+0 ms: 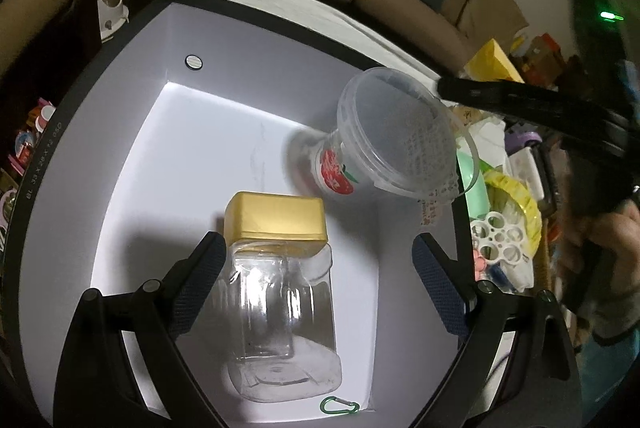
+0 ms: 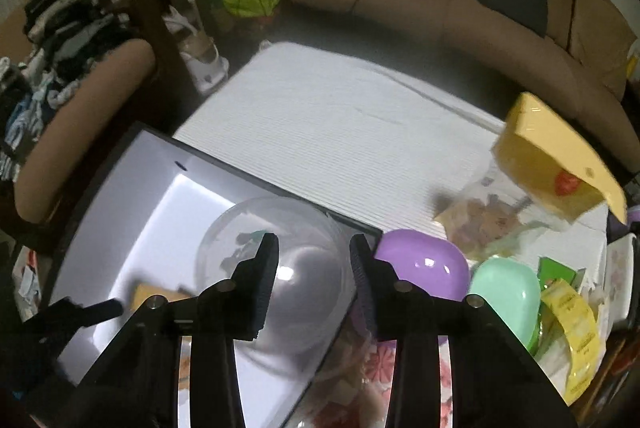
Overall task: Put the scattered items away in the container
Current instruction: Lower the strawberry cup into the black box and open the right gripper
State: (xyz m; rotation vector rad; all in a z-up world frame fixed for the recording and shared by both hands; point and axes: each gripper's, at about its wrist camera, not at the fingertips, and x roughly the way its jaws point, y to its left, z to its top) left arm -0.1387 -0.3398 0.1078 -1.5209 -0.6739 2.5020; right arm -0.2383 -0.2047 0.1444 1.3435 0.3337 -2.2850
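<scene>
The container is a black-rimmed box with a white inside (image 1: 132,132), also in the right wrist view (image 2: 132,196). A clear square jar with a gold lid (image 1: 280,292) lies on its floor. My left gripper (image 1: 316,268) is open above it, jaws wide, left pad near the jar's shoulder, not gripping. A small green carabiner (image 1: 339,406) lies by the near wall. My right gripper (image 2: 314,268) is shut on a clear plastic cup (image 2: 276,268) with a red label (image 1: 396,136), held tilted over the box's right edge.
On the table right of the box lie a purple bowl (image 2: 424,264), a mint green bowl (image 2: 504,292), a yellow box (image 2: 556,160), a bag of snacks (image 2: 484,220) and yellow tape (image 2: 576,320). A white mat (image 2: 340,124) lies beyond; a brown sofa (image 2: 440,8) stands behind.
</scene>
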